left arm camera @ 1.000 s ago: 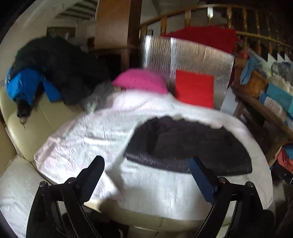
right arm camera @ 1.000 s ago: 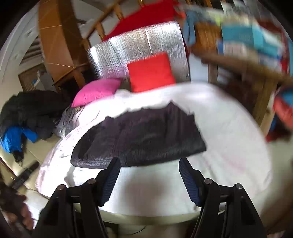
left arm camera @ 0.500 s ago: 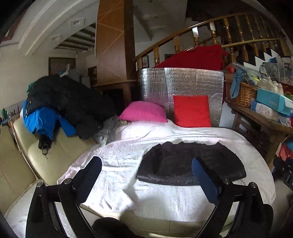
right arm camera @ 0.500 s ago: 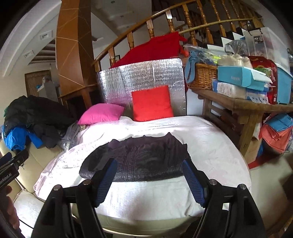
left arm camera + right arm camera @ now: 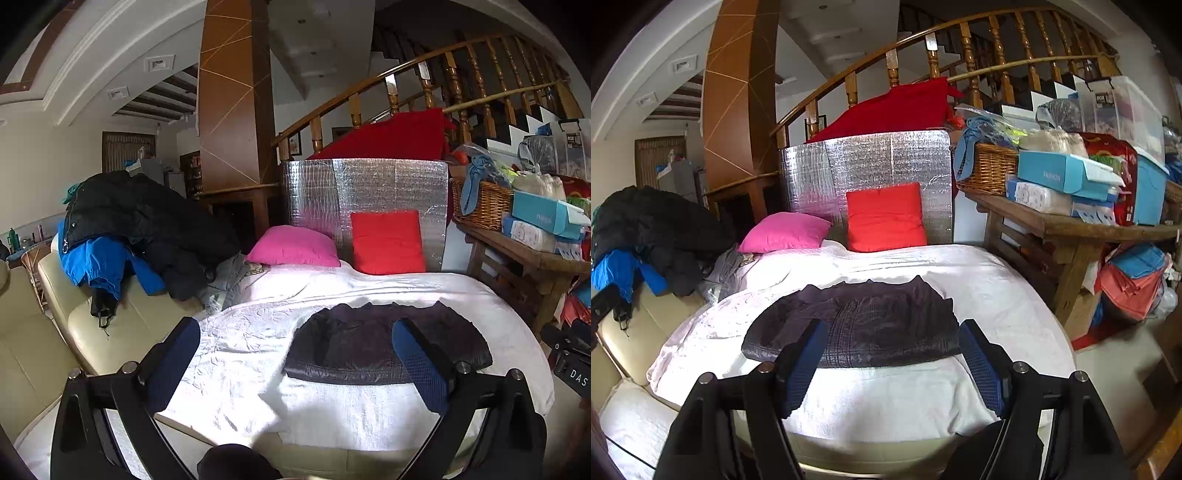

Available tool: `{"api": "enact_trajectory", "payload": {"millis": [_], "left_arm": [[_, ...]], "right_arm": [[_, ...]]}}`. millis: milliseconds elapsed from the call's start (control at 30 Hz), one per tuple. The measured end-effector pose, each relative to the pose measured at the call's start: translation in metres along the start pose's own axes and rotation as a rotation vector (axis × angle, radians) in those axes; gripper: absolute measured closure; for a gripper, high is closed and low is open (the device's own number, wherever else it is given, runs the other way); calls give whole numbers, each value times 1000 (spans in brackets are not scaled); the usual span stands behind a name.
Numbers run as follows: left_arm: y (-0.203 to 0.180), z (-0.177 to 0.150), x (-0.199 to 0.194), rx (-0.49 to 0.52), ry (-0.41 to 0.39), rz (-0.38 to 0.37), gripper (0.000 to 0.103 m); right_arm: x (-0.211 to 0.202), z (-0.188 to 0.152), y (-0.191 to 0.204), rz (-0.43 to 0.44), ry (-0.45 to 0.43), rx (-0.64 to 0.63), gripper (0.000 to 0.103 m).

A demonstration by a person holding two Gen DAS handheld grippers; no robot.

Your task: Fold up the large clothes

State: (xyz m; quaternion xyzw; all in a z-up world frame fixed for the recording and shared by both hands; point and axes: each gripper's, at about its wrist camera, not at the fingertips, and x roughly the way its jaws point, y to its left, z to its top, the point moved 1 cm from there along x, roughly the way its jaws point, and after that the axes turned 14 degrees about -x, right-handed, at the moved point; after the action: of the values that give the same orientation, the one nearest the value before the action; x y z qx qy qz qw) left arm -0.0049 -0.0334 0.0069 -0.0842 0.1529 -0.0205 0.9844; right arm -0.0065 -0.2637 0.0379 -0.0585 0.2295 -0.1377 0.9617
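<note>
The dark folded jacket (image 5: pixel 388 343) lies flat on the white cover (image 5: pixel 240 347) of the sofa, ahead of and below both pairs of fingers and touched by neither. The left gripper (image 5: pixel 295 365) has its fingers (image 5: pixel 173 365) spread wide with nothing between them; the right gripper (image 5: pixel 890 365) likewise holds its fingers (image 5: pixel 982 365) apart and empty. Beyond the jacket, past the fingertips, a pink cushion (image 5: pixel 293 245) and a red cushion (image 5: pixel 386 242) sit at the far end

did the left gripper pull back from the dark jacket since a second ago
Yes. The left gripper has backed away and risen: the dark jacket on the white blanket looks smaller, and more staircase railing shows above.
</note>
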Motion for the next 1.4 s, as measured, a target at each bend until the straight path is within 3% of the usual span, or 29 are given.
{"api": "enact_trajectory", "payload": {"millis": [1400], "left_arm": [[4,-1,-7,11,-7,8,0]], "right_arm": [[2,2,20,26,-4,-50,26]]}}
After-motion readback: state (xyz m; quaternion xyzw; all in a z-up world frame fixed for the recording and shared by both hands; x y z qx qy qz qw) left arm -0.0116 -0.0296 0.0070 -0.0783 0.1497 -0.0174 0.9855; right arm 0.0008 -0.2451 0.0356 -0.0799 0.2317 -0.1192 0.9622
